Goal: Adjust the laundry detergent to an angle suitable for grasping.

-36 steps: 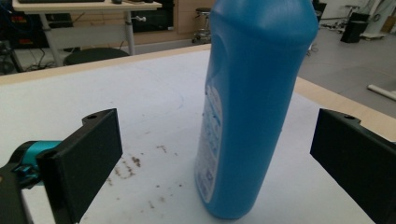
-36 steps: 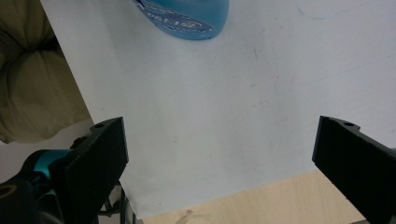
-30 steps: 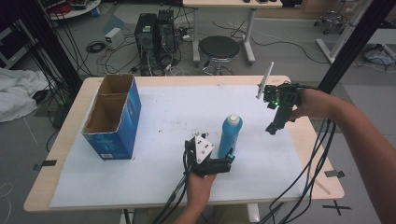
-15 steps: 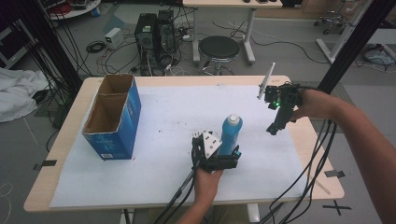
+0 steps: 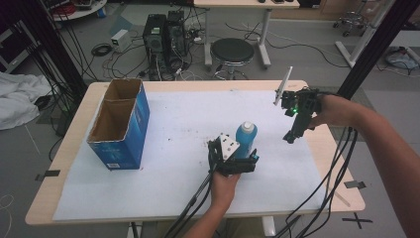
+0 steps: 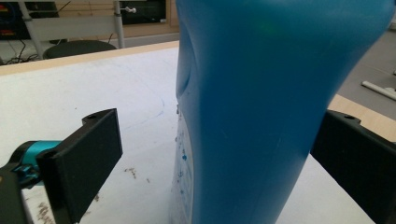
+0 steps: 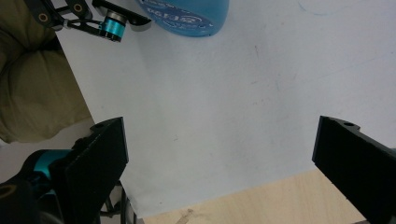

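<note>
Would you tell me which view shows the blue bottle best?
The high view: the bottle stands upright and whole on the white sheet, by the left gripper. The left gripper view shows its body close up, between open jaws; the right gripper view shows its labelled lower part at the top edge.

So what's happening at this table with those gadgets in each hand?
A person holds a claw in each hand. The left claw sits around a blue bottle standing upright on the white mat, its jaws spread on either side; the left gripper view shows a gap on one side, so it is not clamped. The right claw is open, raised over the mat's right part with nothing between its jaws. An open blue box stands at the left.
</note>
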The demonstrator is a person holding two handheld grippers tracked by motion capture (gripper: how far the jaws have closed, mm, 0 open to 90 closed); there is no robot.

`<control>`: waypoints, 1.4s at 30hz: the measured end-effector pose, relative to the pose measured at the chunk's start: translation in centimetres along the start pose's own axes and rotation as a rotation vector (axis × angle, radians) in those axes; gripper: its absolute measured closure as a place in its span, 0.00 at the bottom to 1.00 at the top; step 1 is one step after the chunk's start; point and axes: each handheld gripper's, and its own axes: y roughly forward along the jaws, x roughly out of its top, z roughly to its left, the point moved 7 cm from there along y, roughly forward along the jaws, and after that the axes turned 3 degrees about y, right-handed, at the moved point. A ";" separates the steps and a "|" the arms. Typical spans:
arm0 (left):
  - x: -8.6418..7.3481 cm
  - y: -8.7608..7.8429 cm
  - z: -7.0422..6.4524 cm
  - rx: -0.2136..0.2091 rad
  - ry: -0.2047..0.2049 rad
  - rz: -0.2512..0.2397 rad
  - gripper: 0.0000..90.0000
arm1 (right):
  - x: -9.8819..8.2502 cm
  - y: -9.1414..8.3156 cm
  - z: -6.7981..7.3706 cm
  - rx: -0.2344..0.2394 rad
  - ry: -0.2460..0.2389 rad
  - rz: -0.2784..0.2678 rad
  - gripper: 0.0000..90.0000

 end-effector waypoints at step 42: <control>-0.1 0.6 -0.4 0.034 0.022 -0.012 0.27 | -0.2 0.2 -0.2 0.004 0.008 -0.007 0.03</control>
